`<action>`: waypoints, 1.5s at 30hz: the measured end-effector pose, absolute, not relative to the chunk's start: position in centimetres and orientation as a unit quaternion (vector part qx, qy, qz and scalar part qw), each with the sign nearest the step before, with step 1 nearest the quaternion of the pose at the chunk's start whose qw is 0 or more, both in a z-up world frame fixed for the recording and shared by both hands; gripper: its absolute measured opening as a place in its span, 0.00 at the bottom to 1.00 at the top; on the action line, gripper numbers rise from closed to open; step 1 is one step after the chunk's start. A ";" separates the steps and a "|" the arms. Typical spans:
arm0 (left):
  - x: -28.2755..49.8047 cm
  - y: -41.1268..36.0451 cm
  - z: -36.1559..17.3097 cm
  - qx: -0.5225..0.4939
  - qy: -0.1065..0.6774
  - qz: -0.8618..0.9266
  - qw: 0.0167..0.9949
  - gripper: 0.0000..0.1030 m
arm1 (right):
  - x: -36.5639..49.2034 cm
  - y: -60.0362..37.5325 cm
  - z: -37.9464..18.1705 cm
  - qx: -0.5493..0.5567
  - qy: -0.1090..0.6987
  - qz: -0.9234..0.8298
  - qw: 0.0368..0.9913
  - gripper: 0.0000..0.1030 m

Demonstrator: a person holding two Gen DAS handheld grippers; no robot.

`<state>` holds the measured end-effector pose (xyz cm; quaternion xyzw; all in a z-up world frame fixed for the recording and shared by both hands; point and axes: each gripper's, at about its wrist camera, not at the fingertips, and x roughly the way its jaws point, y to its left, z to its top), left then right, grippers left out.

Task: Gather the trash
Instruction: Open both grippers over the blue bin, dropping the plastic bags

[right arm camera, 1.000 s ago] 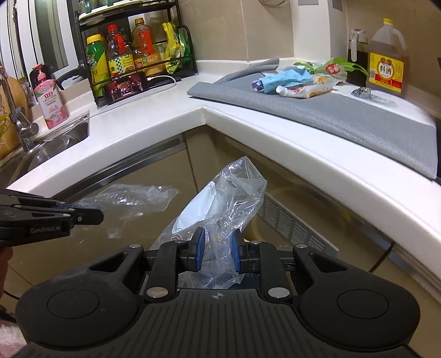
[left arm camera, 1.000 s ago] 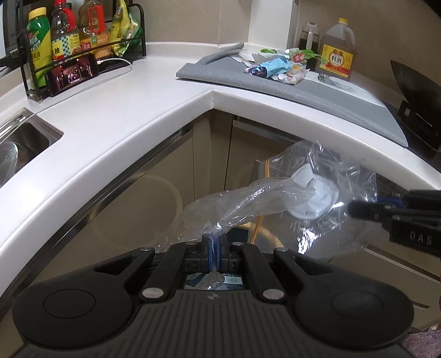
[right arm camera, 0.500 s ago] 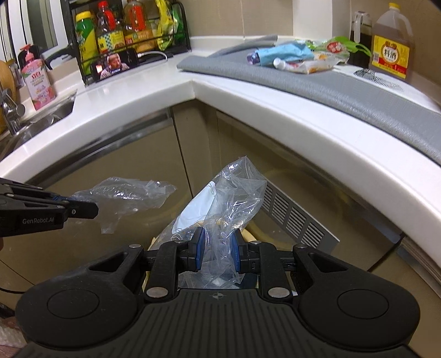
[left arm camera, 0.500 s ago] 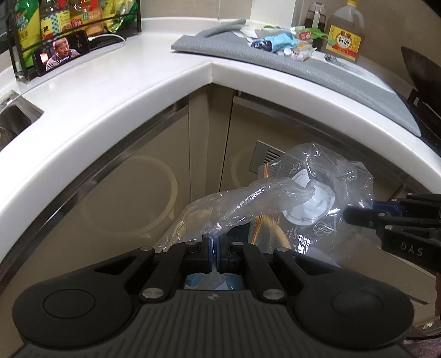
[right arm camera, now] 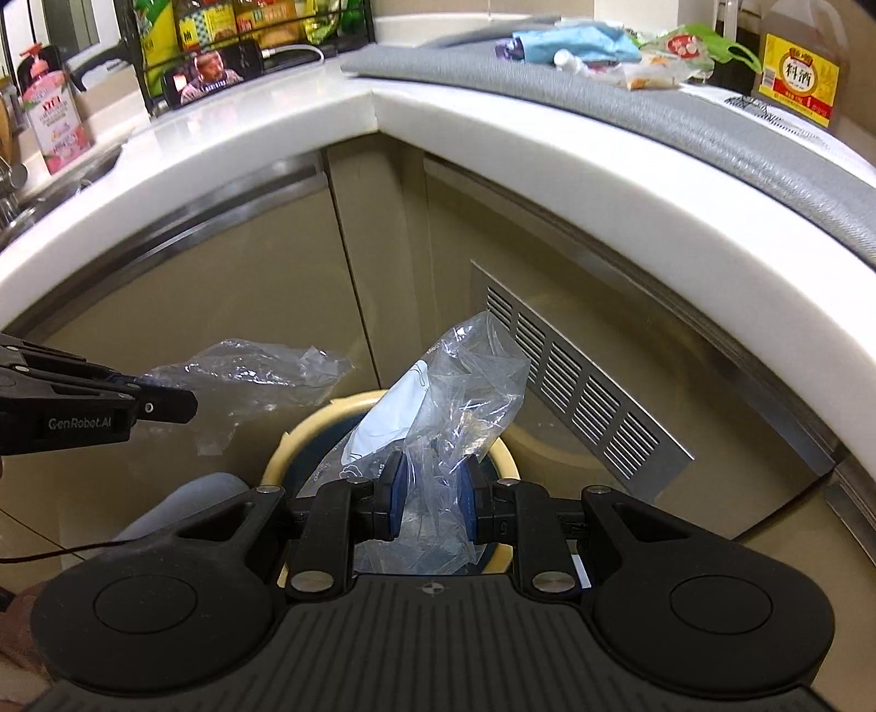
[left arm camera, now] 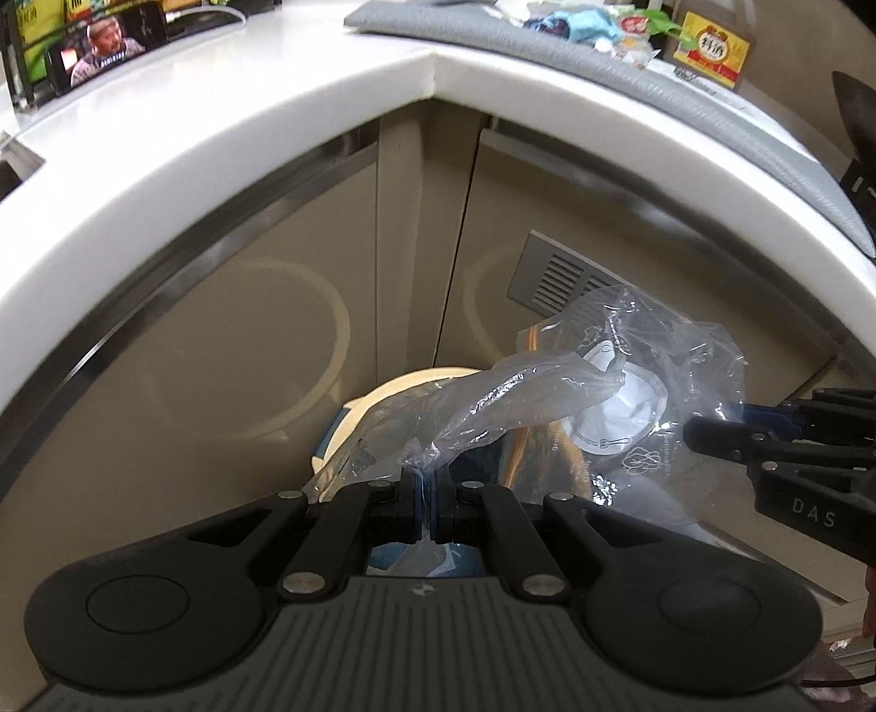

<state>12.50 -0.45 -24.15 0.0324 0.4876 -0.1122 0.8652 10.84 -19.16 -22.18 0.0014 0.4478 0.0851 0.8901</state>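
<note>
Step in hand, as I read it: drop-off. Both tongs carry clear plastic over the round cream-rimmed bin with the dark blue inside point(right arm camera: 506, 457), bottom centre of both views, partly hidden behind the tool bodies.

Near:
- Left tongs point(left arm camera: 424, 493): pressed together, pinching 1 twisted strip of clear crinkled plastic film point(left arm camera: 514, 400), which runs up and right from the pads. In the right view they enter from the left edge point(right arm camera: 164, 404), film trailing right.
- Right tongs point(right arm camera: 430, 493): part-closed, blue pads pinching 1 clear plastic bag with white printed packaging inside point(right arm camera: 438, 405). Bag stands up from the pads, directly above the bin opening. In the left view they come in at the right edge point(left arm camera: 712, 432), bag hanging at their tip.

Next move calls for: both loads centred over the bin mouth and low enough, then the tongs spread. Film is light and clingy, so it may stick to a pad; a shake could be needed. Left strip sits nearer the bin's rim than the bag does, so that's the one to watch.

Far, upper frame:
- 1 white corner worktop point(right arm camera: 246, 137) with 1 grey mat point(right arm camera: 629, 104).
- On the mat, 1 pile of mixed wrappers, blue and green among them point(right arm camera: 602, 52); can't count pieces. Looks like more trash to collect.
- 1 amber bottle with yellow label point(right arm camera: 802, 76), upper right.
- 1 black wire rack of bottles point(right arm camera: 246, 33), upper left; 1 pink pump bottle point(right arm camera: 52, 115) far left.
</note>
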 end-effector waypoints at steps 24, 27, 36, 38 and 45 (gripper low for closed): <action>18.6 -4.6 -33.9 0.110 0.571 -0.093 0.808 0.03 | 18.2 -17.4 -31.3 -0.016 0.552 0.094 0.828 0.22; 18.9 -5.1 -34.6 0.119 0.574 -0.088 0.806 0.03 | 19.0 -17.2 -32.0 -0.009 0.557 0.091 0.826 0.23; 18.4 -5.2 -34.1 0.148 0.567 -0.053 0.808 1.00 | 20.1 -18.2 -32.6 0.031 0.571 0.082 0.816 0.62; 18.2 -4.9 -33.8 0.145 0.581 -0.063 0.798 1.00 | 19.6 -18.3 -32.2 0.029 0.569 0.081 0.817 0.65; 14.9 -3.8 -30.5 0.124 0.561 -0.062 0.816 1.00 | 15.8 -18.6 -29.5 0.043 0.559 0.080 0.824 0.74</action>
